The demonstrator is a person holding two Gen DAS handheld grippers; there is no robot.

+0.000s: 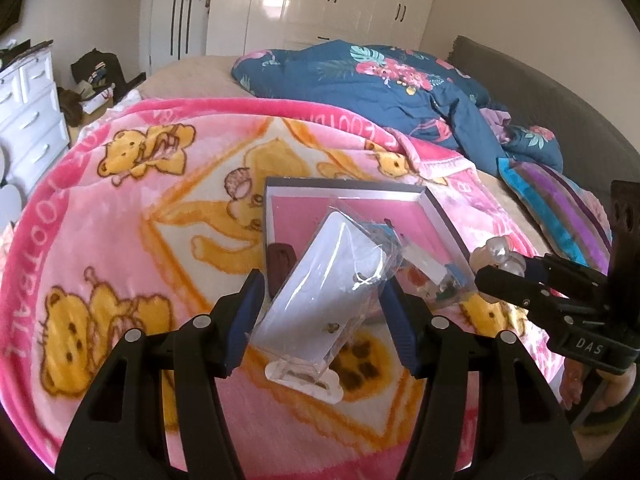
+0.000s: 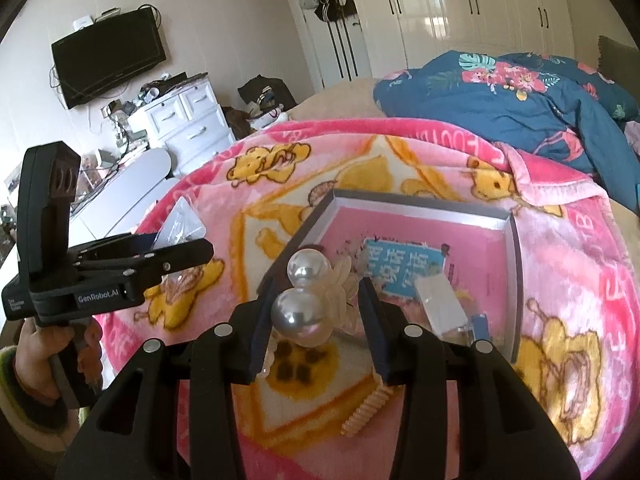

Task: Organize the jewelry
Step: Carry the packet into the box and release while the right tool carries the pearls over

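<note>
My left gripper (image 1: 320, 316) is shut on a clear plastic packet with a white card (image 1: 324, 296), held tilted above the pink bear blanket, just before the grey-rimmed, pink-lined box (image 1: 348, 190). My right gripper (image 2: 316, 320) is shut on a pearl hair clip (image 2: 304, 300) with two large pearls and a clear claw, held near the box's front left corner (image 2: 304, 224). In the box lie a blue card (image 2: 404, 264) and a small clear packet (image 2: 444, 300). The right gripper with the pearls also shows in the left wrist view (image 1: 500, 268); the left gripper shows in the right wrist view (image 2: 180, 248).
A brown clip (image 1: 282, 264) lies at the box's left inner side. A cream comb clip (image 2: 364, 412) lies on the blanket under my right gripper. A blue floral duvet (image 1: 380, 80) is heaped behind the box. A white dresser (image 2: 180, 120) stands left of the bed.
</note>
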